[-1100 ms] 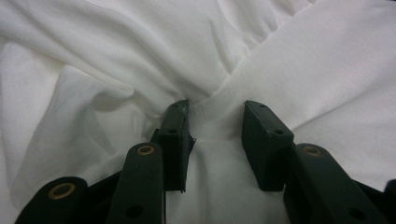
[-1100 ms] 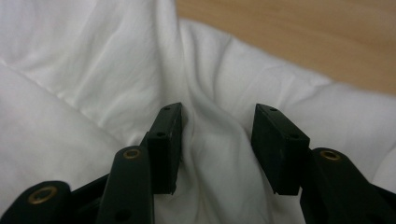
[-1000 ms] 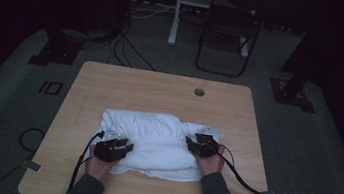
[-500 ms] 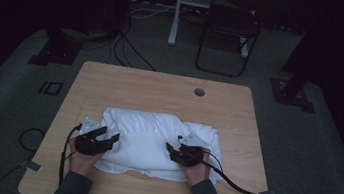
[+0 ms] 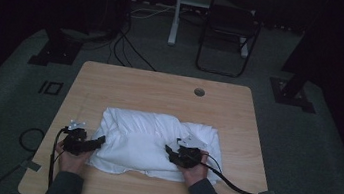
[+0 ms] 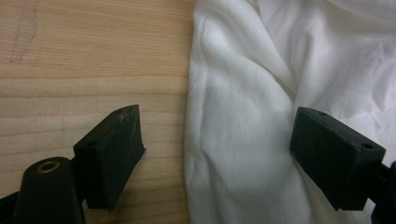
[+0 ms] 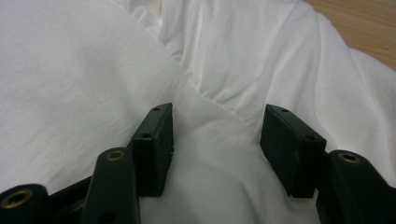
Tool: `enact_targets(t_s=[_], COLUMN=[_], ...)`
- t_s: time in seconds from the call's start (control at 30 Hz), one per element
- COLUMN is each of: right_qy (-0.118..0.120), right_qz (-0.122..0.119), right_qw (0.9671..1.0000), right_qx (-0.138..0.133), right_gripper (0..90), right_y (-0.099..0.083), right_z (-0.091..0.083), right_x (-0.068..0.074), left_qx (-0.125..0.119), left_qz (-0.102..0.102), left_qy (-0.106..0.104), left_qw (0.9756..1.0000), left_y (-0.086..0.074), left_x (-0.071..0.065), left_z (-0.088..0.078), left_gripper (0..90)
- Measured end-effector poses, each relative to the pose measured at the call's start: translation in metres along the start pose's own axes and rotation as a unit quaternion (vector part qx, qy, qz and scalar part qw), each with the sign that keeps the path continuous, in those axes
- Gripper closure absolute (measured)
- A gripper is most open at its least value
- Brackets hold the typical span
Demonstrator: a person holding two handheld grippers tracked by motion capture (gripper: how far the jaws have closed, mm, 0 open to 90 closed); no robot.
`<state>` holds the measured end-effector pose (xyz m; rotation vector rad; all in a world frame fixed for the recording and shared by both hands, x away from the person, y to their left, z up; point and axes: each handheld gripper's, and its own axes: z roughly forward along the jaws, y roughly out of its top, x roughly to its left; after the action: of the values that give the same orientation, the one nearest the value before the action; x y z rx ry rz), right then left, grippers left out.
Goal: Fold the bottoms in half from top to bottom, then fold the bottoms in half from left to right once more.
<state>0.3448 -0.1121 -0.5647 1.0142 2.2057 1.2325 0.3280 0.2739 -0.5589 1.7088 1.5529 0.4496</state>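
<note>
A white cloth (image 5: 149, 142) lies bunched and folded on the wooden table (image 5: 160, 93). My left gripper (image 5: 98, 141) sits at the cloth's left edge. In the left gripper view it (image 6: 217, 126) stands wide open, its jaws having just been opening. One jaw is over bare wood, the other over the cloth (image 6: 243, 102), whose edge lies loose between them. My right gripper (image 5: 169, 150) rests on the cloth's front right part. Its jaws (image 7: 217, 112) are open after widening a moment ago, and a soft fold of cloth (image 7: 219, 60) rises between the pads without being pinched.
A round cable hole (image 5: 199, 92) is in the table's far side. A black cable (image 5: 238, 189) trails from the right gripper across the front right corner. A folding chair (image 5: 228, 34) and stand legs (image 5: 60, 52) are on the dark floor beyond.
Both hands have moved left. The left gripper slid from the cloth's front to its left edge and opened. The right gripper came in over the cloth.
</note>
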Motion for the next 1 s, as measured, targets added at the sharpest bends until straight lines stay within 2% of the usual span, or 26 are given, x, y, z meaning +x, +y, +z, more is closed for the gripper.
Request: enact_targets(t_s=[0.13, 0.27, 0.47, 0.63, 0.7, 0.77, 0.9, 0.93, 1.0], right_qy=[-0.001, -0.002, -0.002, 0.0, 0.003, 0.003, 0.005, 0.005, 0.006], right_qz=[0.0, 0.0, 0.001, 0.002, 0.007, 0.007, 0.009, 0.01, 0.011], right_qw=[1.0, 1.0, 1.0, 1.0, 1.0, 1.0, 0.9999, 0.9999, 0.9999], right_qx=[-0.001, -0.002, -0.001, -0.002, -0.003, -0.003, -0.003, -0.003, -0.002], right_gripper=[43.4, 43.5, 43.5, 43.5, 43.5, 43.5, 43.5, 43.4, 43.5], right_y=[0.0, -0.001, -0.001, -0.001, -0.001, -0.001, -0.001, -0.001, -0.001], right_z=[0.0, 0.0, 0.0, 0.0, 0.0, 0.0, 0.0, 0.0, 0.0], right_x=[0.0, 0.001, 0.0, 0.0, -0.001, -0.001, -0.002, -0.002, -0.002], left_qx=[-0.002, -0.003, -0.001, -0.001, -0.001, -0.006, -0.007, -0.014, -0.033], left_qz=[-0.005, -0.016, -0.01, -0.019, -0.031, -0.054, -0.08, -0.085, -0.083], left_qy=[-0.032, -0.074, -0.081, -0.085, -0.101, -0.121, -0.144, -0.144, -0.145], left_qw=[0.9995, 0.9971, 0.9967, 0.9962, 0.9945, 0.9912, 0.9863, 0.9858, 0.9854], left_y=[0.0, 0.0, 0.001, 0.002, 0.003, 0.003, 0.003, 0.003, 0.004], left_x=[-0.003, -0.008, -0.013, -0.011, -0.009, -0.005, 0.003, 0.004, 0.004], left_z=[0.002, 0.006, 0.01, 0.01, 0.011, 0.011, 0.01, 0.009, 0.002], left_gripper=[17.5, 17.8, 17.8, 17.8, 17.8, 17.9, 20.3, 20.3, 21.8])
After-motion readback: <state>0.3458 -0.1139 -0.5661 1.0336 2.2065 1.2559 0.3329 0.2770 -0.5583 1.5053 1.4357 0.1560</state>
